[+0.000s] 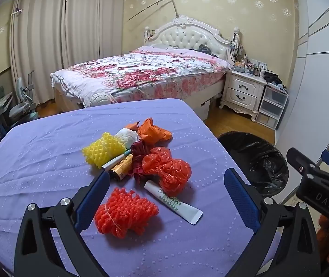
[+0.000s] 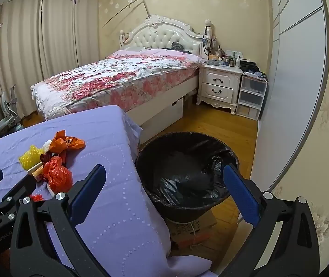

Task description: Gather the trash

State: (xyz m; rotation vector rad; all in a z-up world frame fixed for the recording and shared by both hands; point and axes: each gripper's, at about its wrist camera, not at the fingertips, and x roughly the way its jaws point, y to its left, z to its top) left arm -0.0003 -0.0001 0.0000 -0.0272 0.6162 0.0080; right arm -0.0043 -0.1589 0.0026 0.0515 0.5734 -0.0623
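The left tool (image 1: 166, 180) hangs over the near part of the table (image 1: 37, 161), its blue-padded jaws spread as wide as they go and holding nothing. Between them, lower in the left wrist view, lies a red foam net (image 1: 125, 212) on the lilac cloth, touched by neither pad. Just beside it rests a white tube with green lettering (image 1: 176, 204), its far end tucked under a crumpled red plastic bag (image 1: 166, 168). Behind these the rest of the trash sits in one loose heap: a yellow foam net (image 1: 103, 150), a gold-coloured cylinder (image 1: 121, 167), a slim white tube (image 1: 113, 161), a dark red wrapper (image 1: 138, 152), a ball of white tissue (image 1: 127, 136) and an orange plastic bag (image 1: 153, 131).

The right tool (image 2: 164, 177) is likewise fully open and empty. Its left finger hovers above the table's right edge, while its right finger stands over the bin (image 2: 185, 161), a round one lined with a black bag, set on the wooden floor (image 2: 222, 124) close against the table's side. The bin rests on a flattened cardboard box (image 2: 194, 228).

Beyond the table are a bed with a floral cover (image 1: 141, 73) and a white nightstand (image 1: 243, 92).
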